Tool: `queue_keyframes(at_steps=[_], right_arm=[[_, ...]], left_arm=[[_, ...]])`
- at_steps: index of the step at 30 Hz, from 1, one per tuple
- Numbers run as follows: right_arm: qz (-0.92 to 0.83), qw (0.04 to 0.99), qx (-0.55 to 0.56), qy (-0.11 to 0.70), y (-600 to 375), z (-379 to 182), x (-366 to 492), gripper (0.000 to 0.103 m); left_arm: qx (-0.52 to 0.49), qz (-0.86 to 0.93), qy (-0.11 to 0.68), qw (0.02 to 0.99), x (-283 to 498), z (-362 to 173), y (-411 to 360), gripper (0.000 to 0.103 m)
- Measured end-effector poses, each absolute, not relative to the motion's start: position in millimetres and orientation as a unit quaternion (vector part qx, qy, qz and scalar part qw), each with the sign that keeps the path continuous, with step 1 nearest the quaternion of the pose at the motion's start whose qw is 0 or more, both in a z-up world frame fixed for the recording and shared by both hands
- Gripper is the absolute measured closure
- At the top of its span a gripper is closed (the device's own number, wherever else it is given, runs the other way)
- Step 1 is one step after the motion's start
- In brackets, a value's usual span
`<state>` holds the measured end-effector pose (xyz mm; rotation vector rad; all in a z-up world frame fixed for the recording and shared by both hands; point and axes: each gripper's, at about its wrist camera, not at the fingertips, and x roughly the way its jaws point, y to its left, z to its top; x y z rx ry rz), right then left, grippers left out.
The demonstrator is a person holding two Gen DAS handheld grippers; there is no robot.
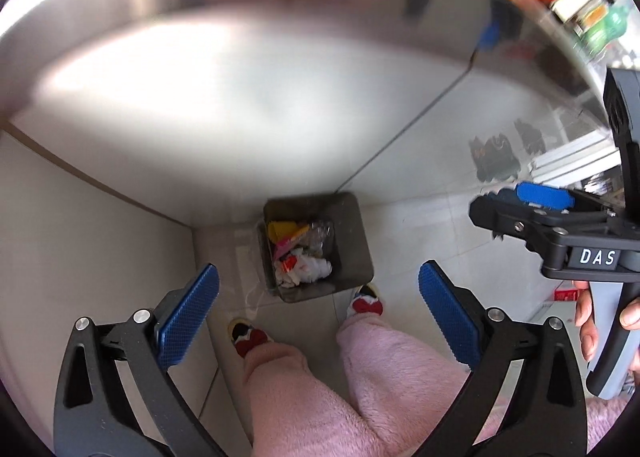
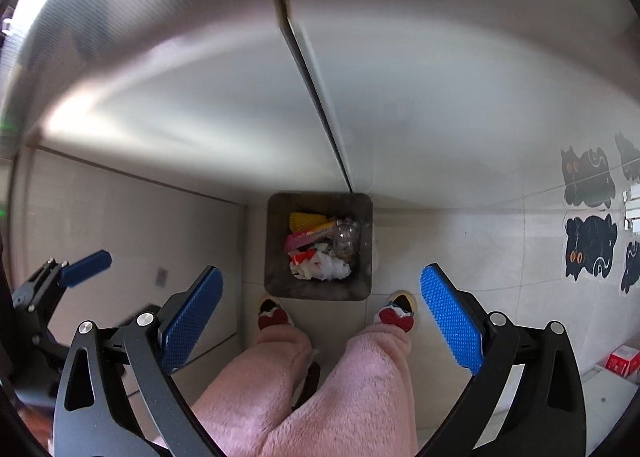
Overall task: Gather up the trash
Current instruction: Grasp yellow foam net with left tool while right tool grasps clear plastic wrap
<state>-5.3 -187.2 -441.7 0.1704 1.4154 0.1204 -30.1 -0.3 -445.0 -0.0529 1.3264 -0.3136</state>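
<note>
The dark, square, open-topped bin [image 2: 320, 245] is standing on the pale tiled floor [image 2: 460, 257], tucked against the foot of a brushed-metal cabinet front [image 2: 200, 97] and just ahead of the person's red-bowed slippers [image 2: 394, 315]. Inside it, a heap of rubbish is lying loose: a yellow ribbed piece [image 2: 306, 221], a pink wrapper [image 2: 308, 239], crumpled clear plastic [image 2: 347, 235] and scrunched white paper with red marks [image 2: 320, 267]. So the collecting appears largely done, at least for whatever is already resting in the bin.

The left tool [image 1: 318, 317] is hanging high above the bin with its blue textured pads [image 1: 190, 317] spread wide apart and nothing between them. The right tool [image 2: 320, 317] is doing the same from just beside it, pads [image 2: 452, 317] fully apart and empty (both are pointing steeply down at the bin's mouth). Neither is touching the bin or its contents.

As for what is left, the floor round the bin is looking free of loose scraps in both views; a small red-and-white carton [image 2: 624, 361] is sitting at the far right edge of the floor, and whether it counts as trash cannot be told. The black cat-shaped floor stickers [image 2: 588, 249] seem to be decoration rather than litter. My judgement is that the task is either finishing or pausing between pieces.
</note>
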Motion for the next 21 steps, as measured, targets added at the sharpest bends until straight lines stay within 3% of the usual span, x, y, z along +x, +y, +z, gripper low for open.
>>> queue_keyframes(at_steps=[11, 21], right_arm=[[0.073, 0.816, 0.085, 0.567, -198.9, -321.7, -2.1, 0.003], [0.084, 0.845, 0.079, 0.522, -185.9, -273.5, 55.2, 0.003]], left_arm=[[-0.034, -0.12, 0.548, 0.827, -12.4, -337.5, 32.4, 0.008], [-0.022, -0.113, 0.497, 0.86, 53.5, -278.9, 42.4, 0.008]])
